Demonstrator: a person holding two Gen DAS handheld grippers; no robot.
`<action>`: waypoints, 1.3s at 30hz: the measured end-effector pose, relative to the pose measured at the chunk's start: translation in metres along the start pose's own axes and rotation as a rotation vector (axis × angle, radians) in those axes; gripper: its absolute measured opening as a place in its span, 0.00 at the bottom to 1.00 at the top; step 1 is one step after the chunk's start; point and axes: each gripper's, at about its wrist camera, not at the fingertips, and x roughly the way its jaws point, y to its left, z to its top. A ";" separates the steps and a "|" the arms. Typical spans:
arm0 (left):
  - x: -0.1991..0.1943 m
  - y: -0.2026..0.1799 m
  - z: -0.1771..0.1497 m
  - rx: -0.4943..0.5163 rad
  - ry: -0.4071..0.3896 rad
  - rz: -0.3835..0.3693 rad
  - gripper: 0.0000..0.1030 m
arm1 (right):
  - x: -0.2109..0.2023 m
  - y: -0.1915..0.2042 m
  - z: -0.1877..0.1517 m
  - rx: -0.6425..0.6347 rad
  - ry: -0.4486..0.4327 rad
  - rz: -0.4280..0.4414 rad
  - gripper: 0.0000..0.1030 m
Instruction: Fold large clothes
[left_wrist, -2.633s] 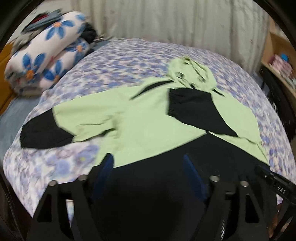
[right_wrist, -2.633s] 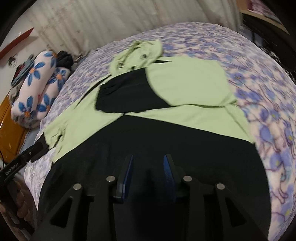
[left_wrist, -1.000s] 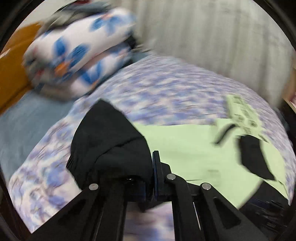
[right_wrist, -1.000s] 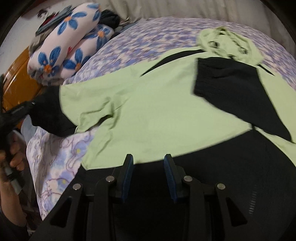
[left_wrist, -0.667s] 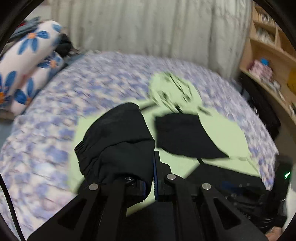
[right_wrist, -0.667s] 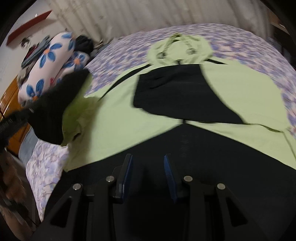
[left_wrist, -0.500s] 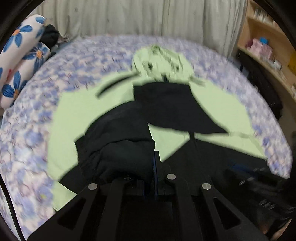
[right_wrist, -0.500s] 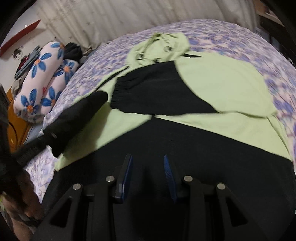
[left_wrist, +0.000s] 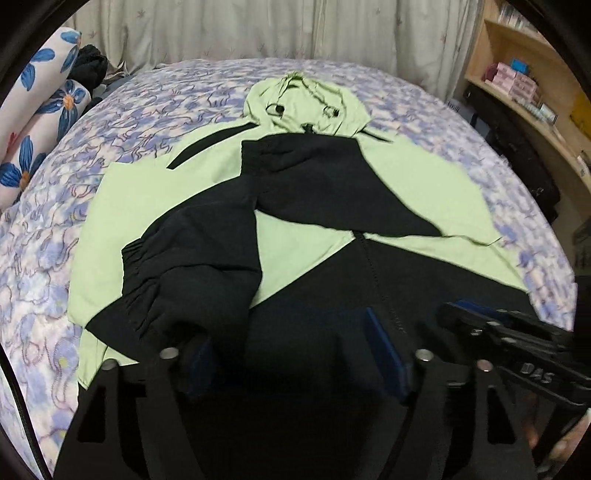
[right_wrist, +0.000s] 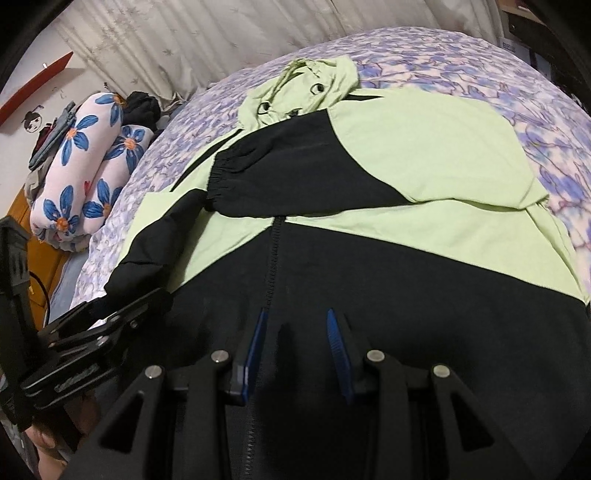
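The jacket (left_wrist: 303, 206) lies flat on its back in the middle of the bed (left_wrist: 147, 96), hood (left_wrist: 306, 99) pointing toward the curtain (left_wrist: 258, 29), so that both sleeves can be laid across the chest before the body is doubled over. The right sleeve (left_wrist: 332, 184) already lies slanted across the chest just below the hood. The left sleeve (left_wrist: 195, 258) now lies across the chest too, below the hood and beside the zip (right_wrist: 271, 254), its gathered cuff bunched up.

The left gripper (left_wrist: 295, 354) hovers over the black lower panel by the zip with its jaws opening; the cuff sags just beside its left finger, and no pad appears to press on it. The right gripper (right_wrist: 295, 339) hangs over the zip lower down, jaws partly apart with only the flat panel beneath them, holding nothing.

A second ago the left jaws were clamped on that cuff out at the jacket's side, over the sheet. Since then the sleeve has been swung in over the chest and let go, while the right gripper has kept the same gap throughout.
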 end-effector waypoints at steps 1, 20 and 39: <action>-0.004 0.001 0.000 -0.012 -0.004 -0.018 0.75 | -0.001 0.002 0.000 -0.005 -0.001 0.004 0.34; -0.078 0.080 -0.032 -0.249 -0.076 0.112 0.76 | 0.003 0.085 0.015 -0.219 0.002 0.098 0.42; -0.070 0.151 -0.065 -0.455 0.009 0.312 0.76 | 0.127 0.203 0.020 -0.565 0.209 -0.077 0.70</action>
